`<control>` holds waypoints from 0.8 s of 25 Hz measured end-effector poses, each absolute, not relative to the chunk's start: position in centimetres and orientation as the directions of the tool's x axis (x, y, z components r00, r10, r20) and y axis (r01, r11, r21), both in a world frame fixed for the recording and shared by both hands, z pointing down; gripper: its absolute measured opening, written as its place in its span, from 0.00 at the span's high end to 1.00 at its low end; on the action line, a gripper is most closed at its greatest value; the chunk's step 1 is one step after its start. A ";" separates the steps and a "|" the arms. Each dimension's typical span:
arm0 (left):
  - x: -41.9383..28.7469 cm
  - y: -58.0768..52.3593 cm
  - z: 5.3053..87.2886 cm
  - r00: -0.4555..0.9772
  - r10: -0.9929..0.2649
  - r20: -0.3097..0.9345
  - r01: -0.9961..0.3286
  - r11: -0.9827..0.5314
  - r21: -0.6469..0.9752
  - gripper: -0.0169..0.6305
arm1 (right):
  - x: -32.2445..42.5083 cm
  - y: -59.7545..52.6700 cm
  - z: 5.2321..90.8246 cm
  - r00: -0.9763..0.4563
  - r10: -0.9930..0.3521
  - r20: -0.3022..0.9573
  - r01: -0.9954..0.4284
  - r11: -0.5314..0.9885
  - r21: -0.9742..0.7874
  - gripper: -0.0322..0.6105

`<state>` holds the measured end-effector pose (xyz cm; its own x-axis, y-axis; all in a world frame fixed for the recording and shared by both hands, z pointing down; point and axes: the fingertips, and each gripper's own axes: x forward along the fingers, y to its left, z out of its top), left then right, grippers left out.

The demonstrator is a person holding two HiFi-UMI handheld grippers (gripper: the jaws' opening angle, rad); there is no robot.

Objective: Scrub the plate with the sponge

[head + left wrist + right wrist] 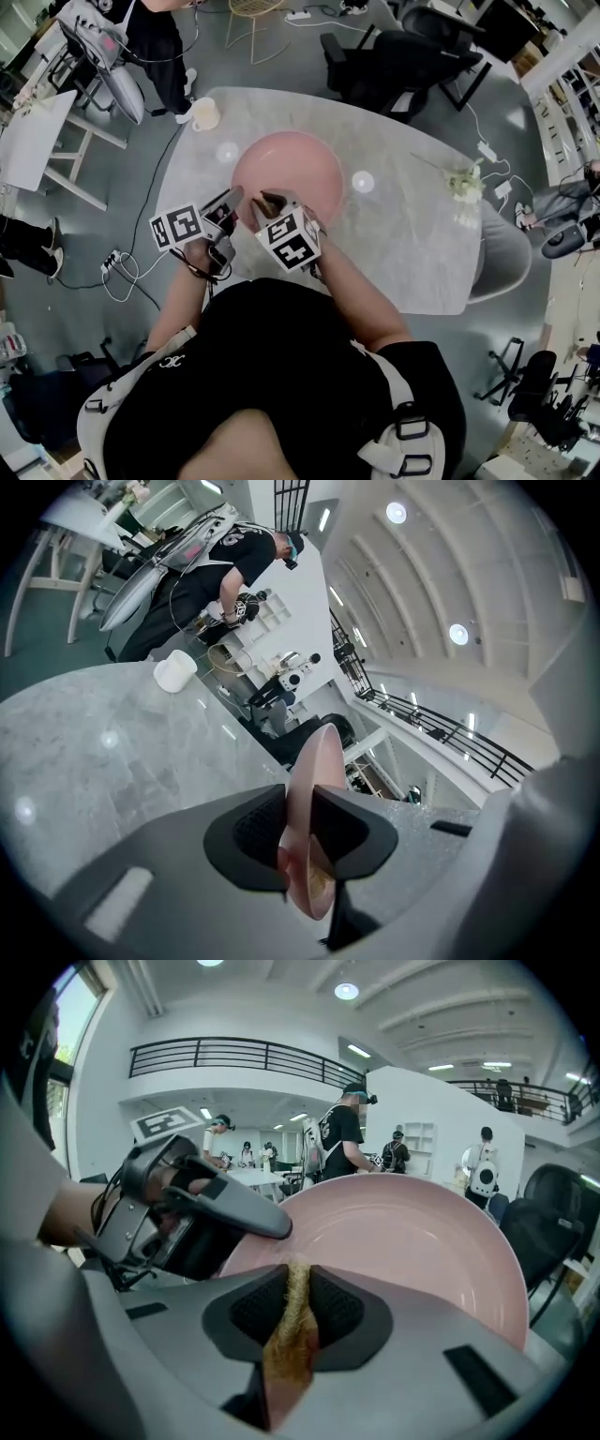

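Observation:
A round pink plate [289,172] is held tilted above the grey marble table [412,244]. My left gripper [231,200] is shut on its near left rim; in the left gripper view the plate [314,789] runs edge-on between the black pads. My right gripper [267,200] is shut on a thin yellow-brown sponge [292,1321], squeezed flat between its pads at the plate's near edge. In the right gripper view the plate [412,1241] fills the middle, with the left gripper [267,1222] clamped on its left rim.
A white cup [204,113] stands at the table's far left edge. White flowers [464,183] lie at the right side. A black chair [394,66] stands beyond the table. People stand in the background, one by a white desk [33,141] at left.

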<state>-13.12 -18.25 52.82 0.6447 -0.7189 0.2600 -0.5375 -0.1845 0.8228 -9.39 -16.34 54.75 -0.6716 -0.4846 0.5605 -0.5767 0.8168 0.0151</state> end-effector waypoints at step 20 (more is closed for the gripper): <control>-13.4 -17.9 50.7 0.664 -0.725 0.185 -0.498 -0.243 0.832 0.85 | 0.2 -23.2 52.8 -0.357 -0.768 0.532 -0.864 0.488 0.125 0.85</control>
